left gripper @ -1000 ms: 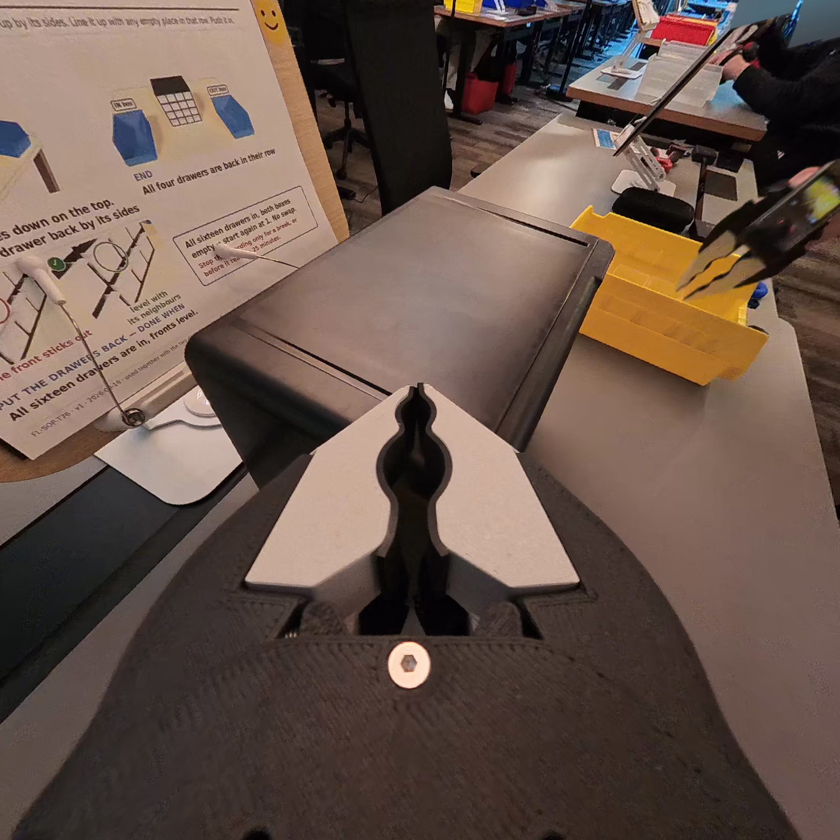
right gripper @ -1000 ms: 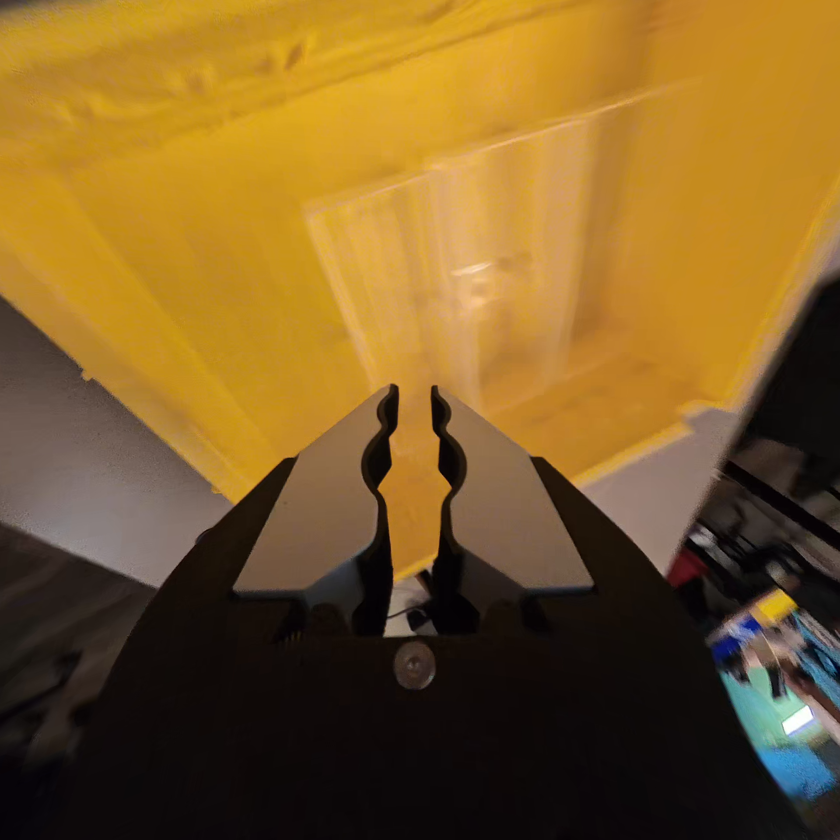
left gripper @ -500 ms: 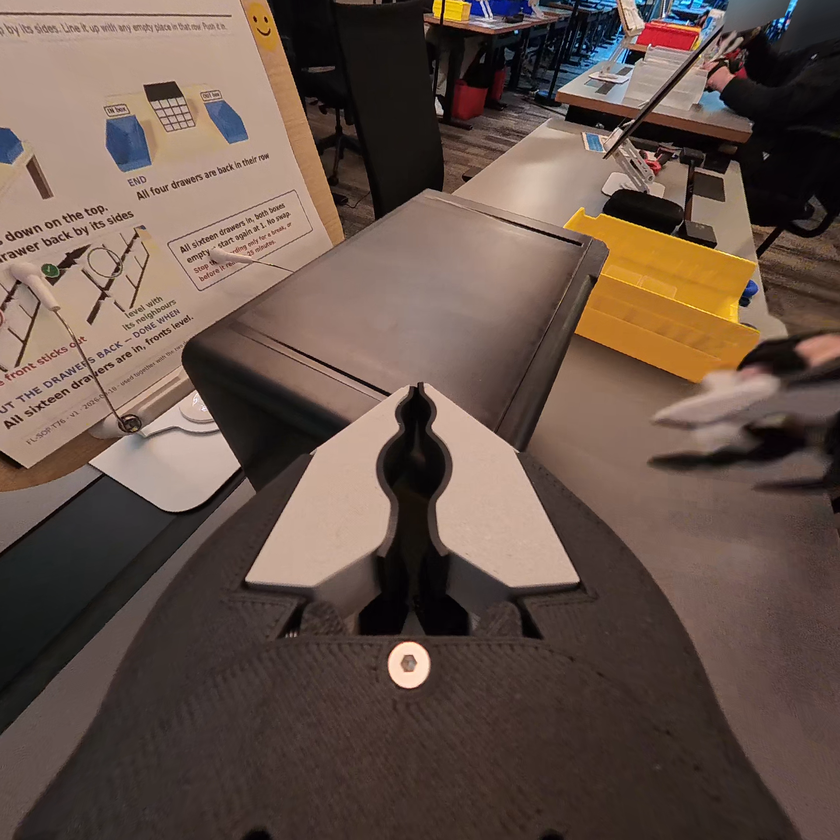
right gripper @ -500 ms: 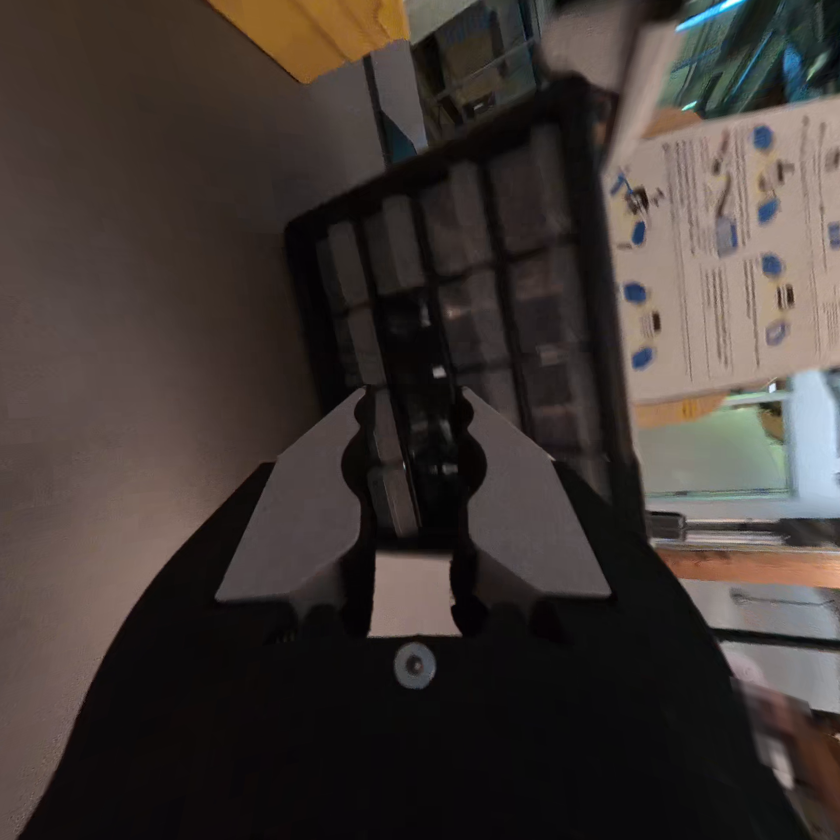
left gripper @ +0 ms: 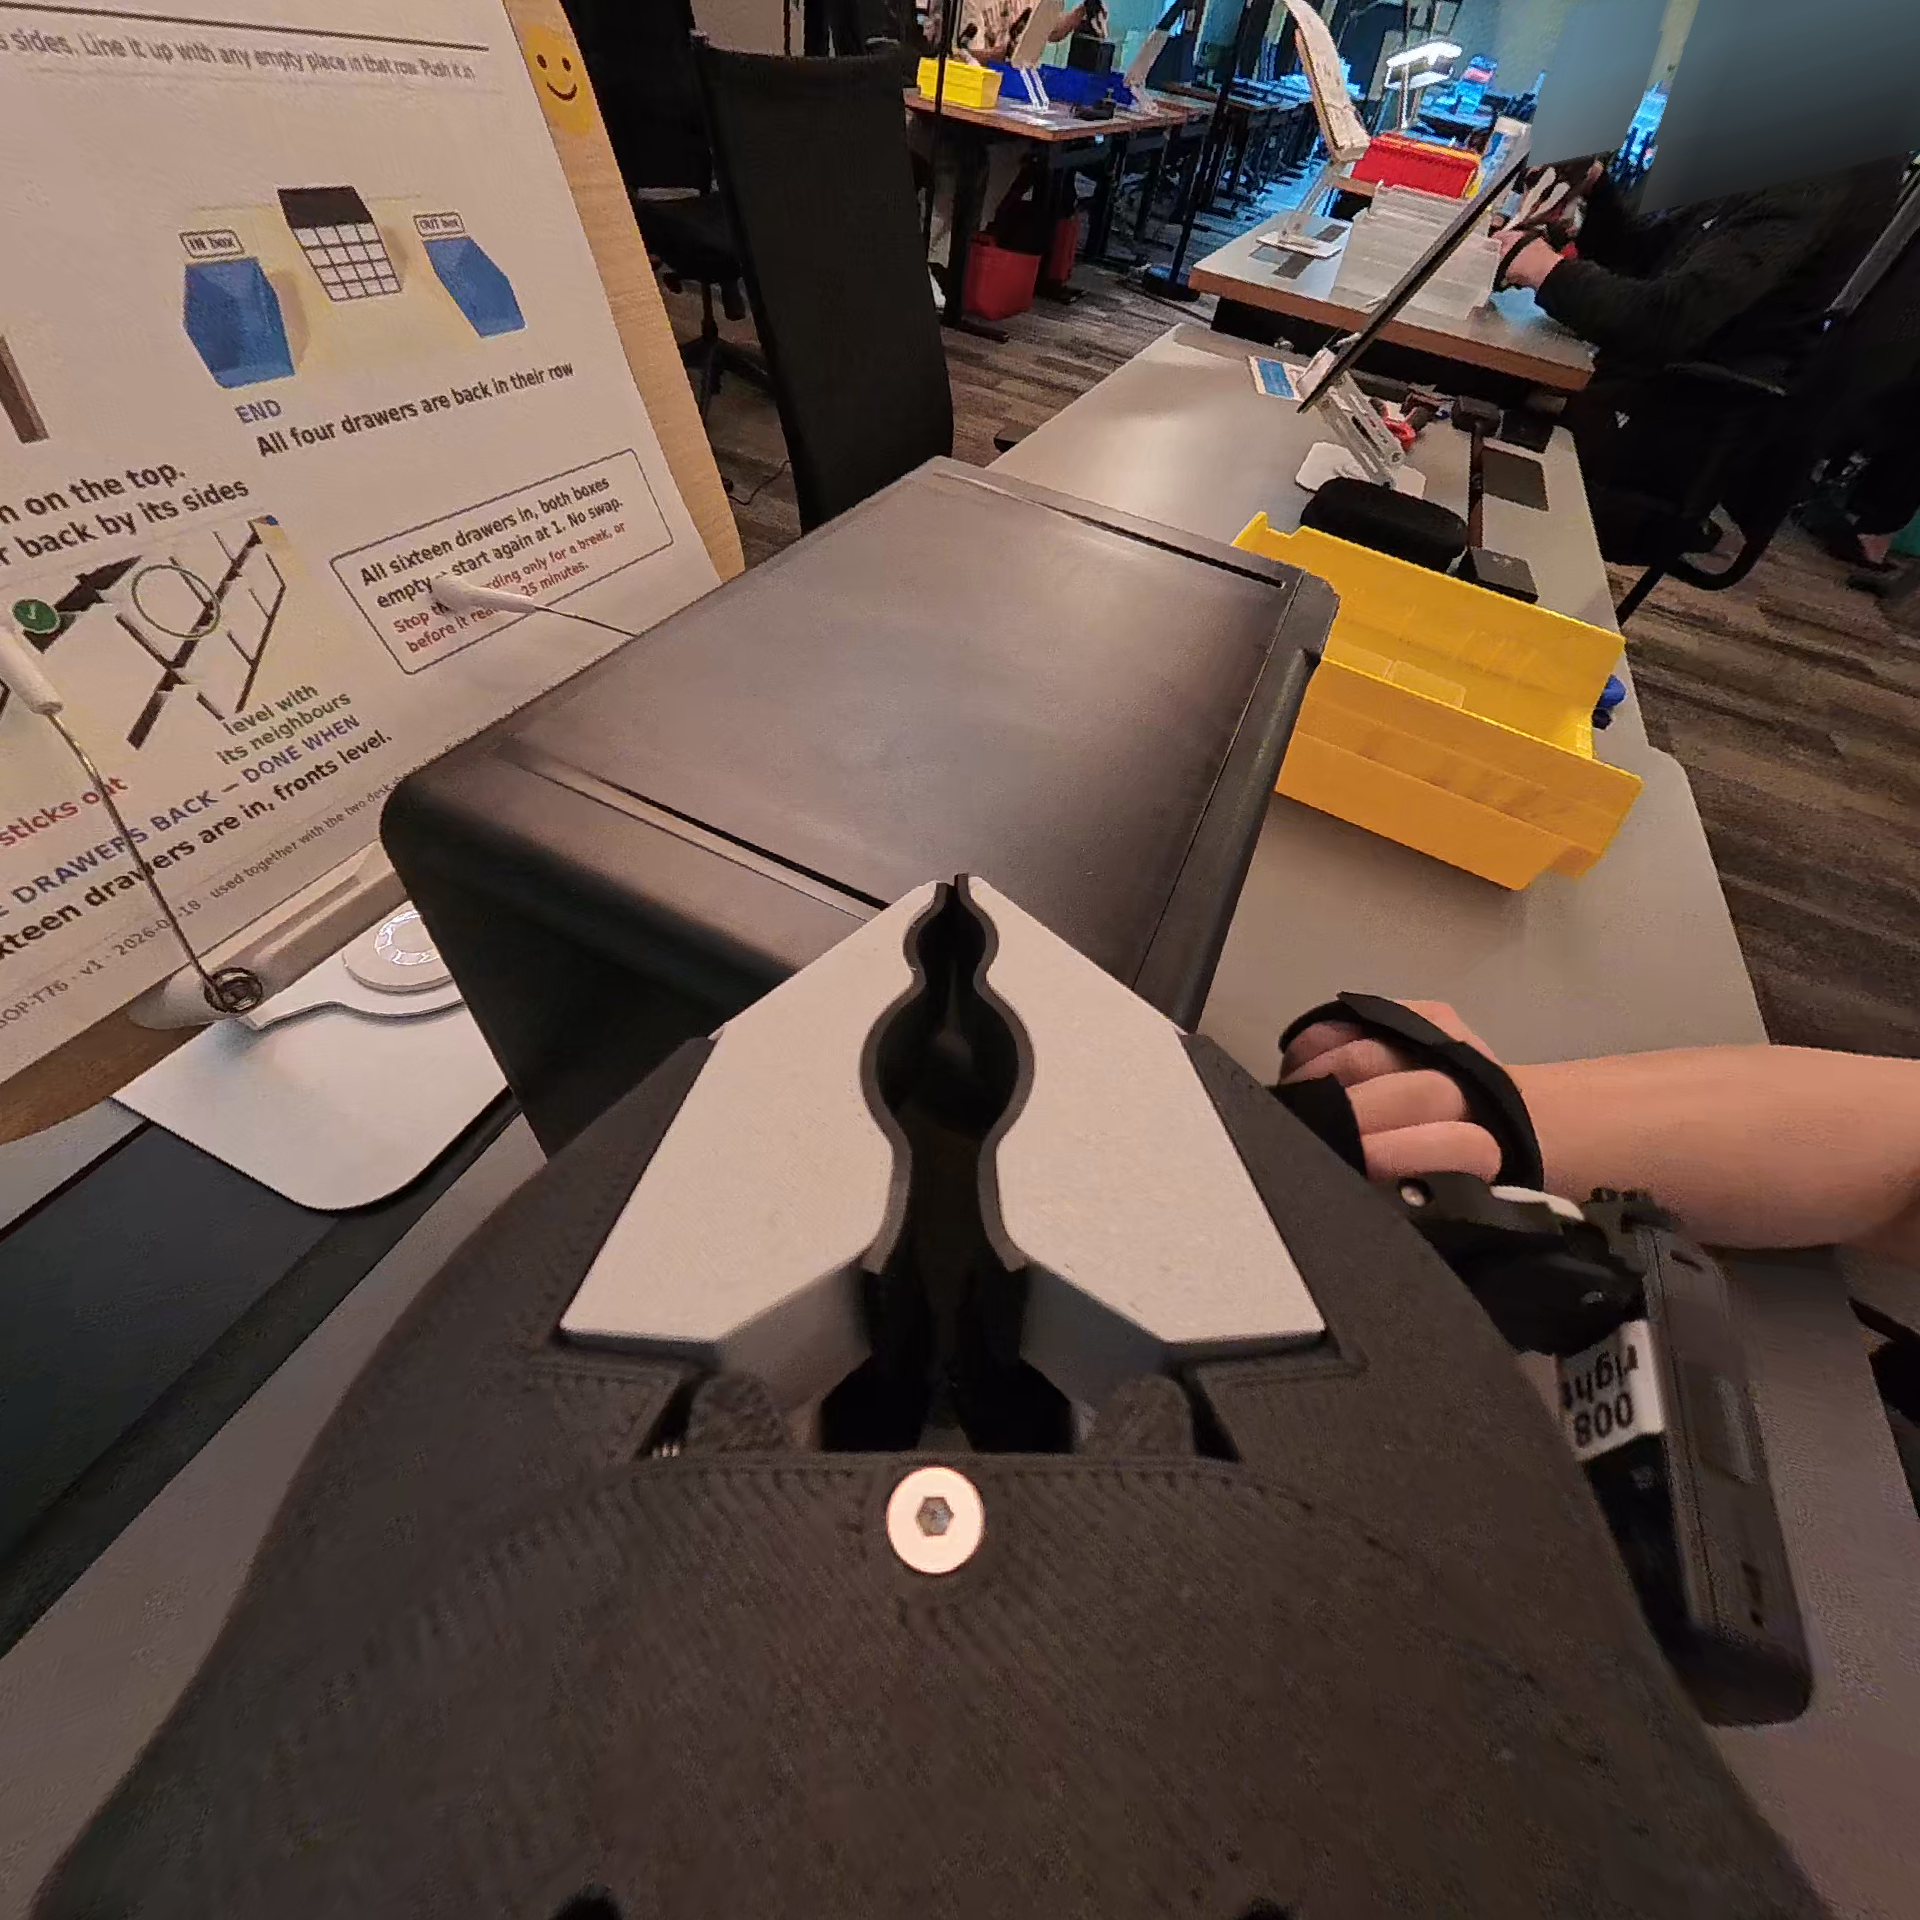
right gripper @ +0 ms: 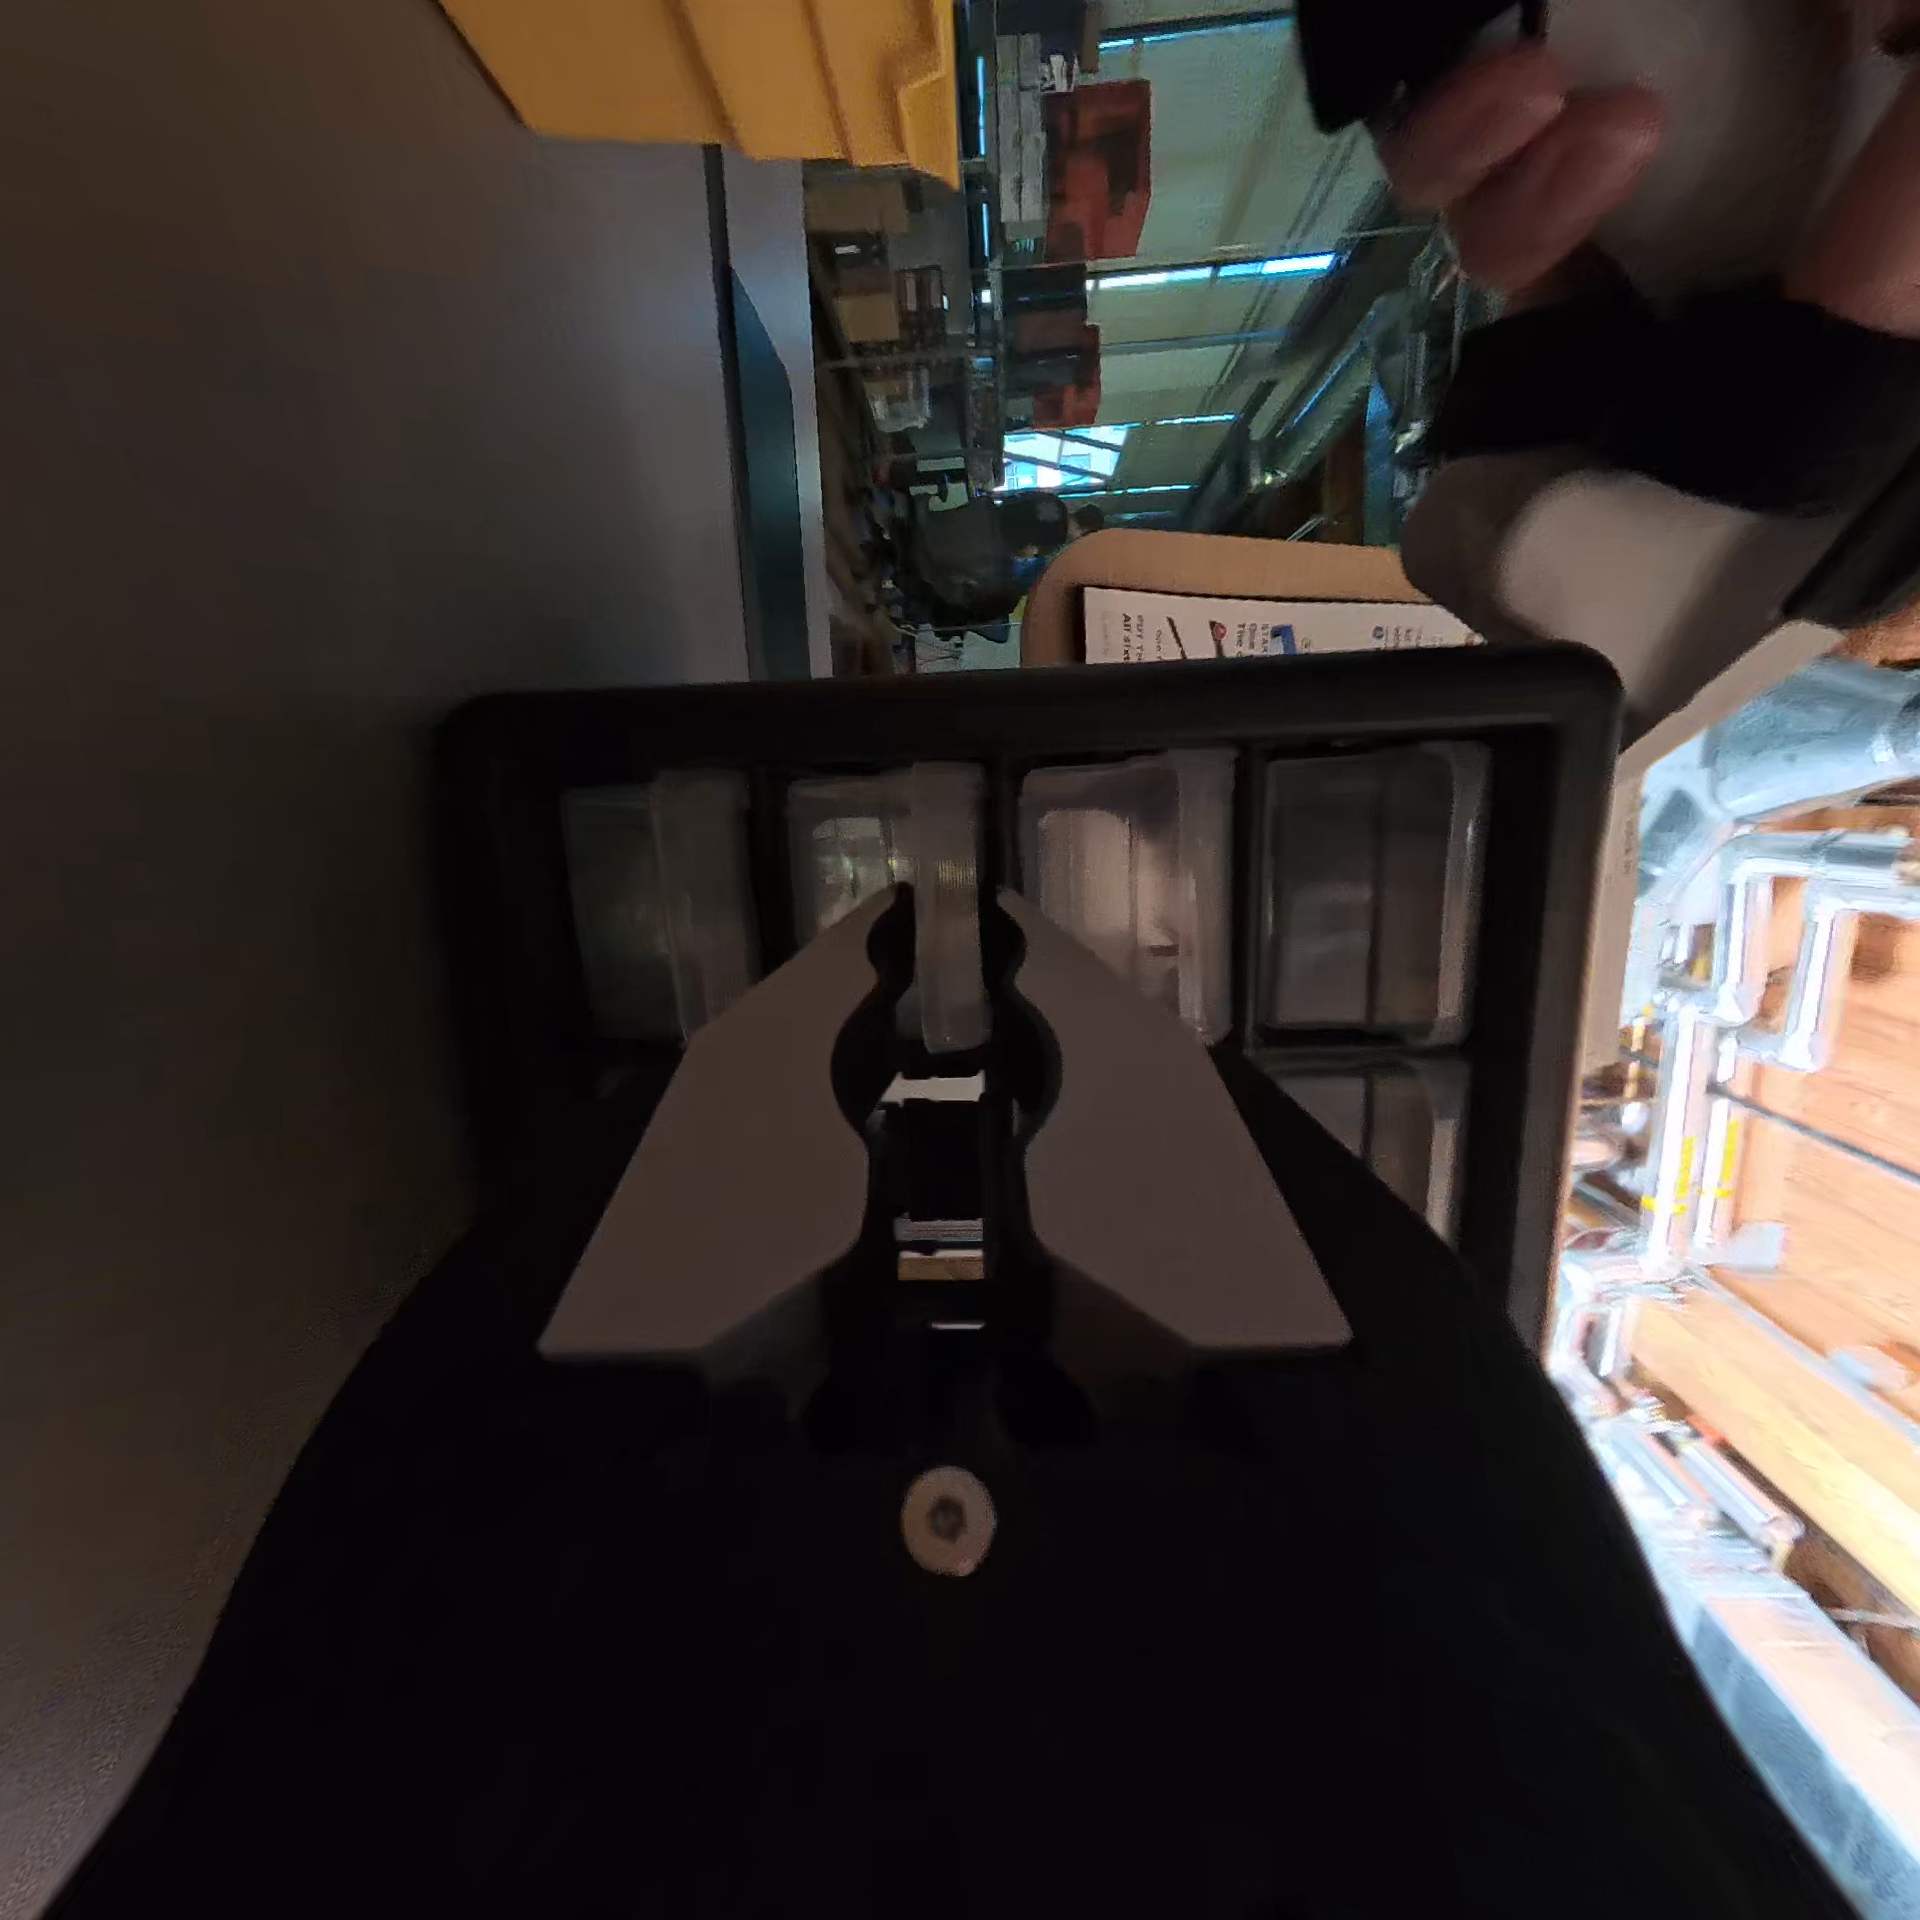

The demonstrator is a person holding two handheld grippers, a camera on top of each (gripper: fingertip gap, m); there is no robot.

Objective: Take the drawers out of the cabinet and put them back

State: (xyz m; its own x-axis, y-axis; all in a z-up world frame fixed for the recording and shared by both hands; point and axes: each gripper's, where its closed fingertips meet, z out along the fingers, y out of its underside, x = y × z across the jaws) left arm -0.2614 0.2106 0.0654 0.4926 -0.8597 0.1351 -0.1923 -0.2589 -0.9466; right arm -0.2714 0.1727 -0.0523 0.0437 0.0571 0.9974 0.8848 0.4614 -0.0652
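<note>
Right tool: my right tool (right gripper: 948, 914) is rolled on its side and pinched on the clear plastic pull tab (right gripper: 945, 935) of a small transparent drawer (right gripper: 883, 883) straight ahead of its tips.
Left tool: my left tool (left gripper: 958, 888) has its jaws pressed together on nothing and hangs just above the near top edge of the black plastic drawer cabinet (left gripper: 914, 665).
Drawer place: the gripped drawer sits in its slot in the cabinet face, second along the row ahead of the right tool, with clear neighbours on both sides of it.
Drop-off: the yellow plastic bin (left gripper: 1455, 727) lies beyond the cabinet from the left tool, on the grey tabletop (left gripper: 1455, 935), with what looks like a clear drawer already in it.
Risk, slip: the tab is thin and smooth, and I judge my hold is only on its edge, so a quick pull could let it slide out of the jaws.
Risk, jam: because the right tool is rolled, a pull off the slot's line could cock the drawer against its neighbours.
Risk, cabinet shift: the cabinet looks light; if the drawer sticks, the whole box may drag toward me, since my left tool is not bracing it.
Risk, drop: once free of the slot, the drawer hangs from its tab alone and may tip.
</note>
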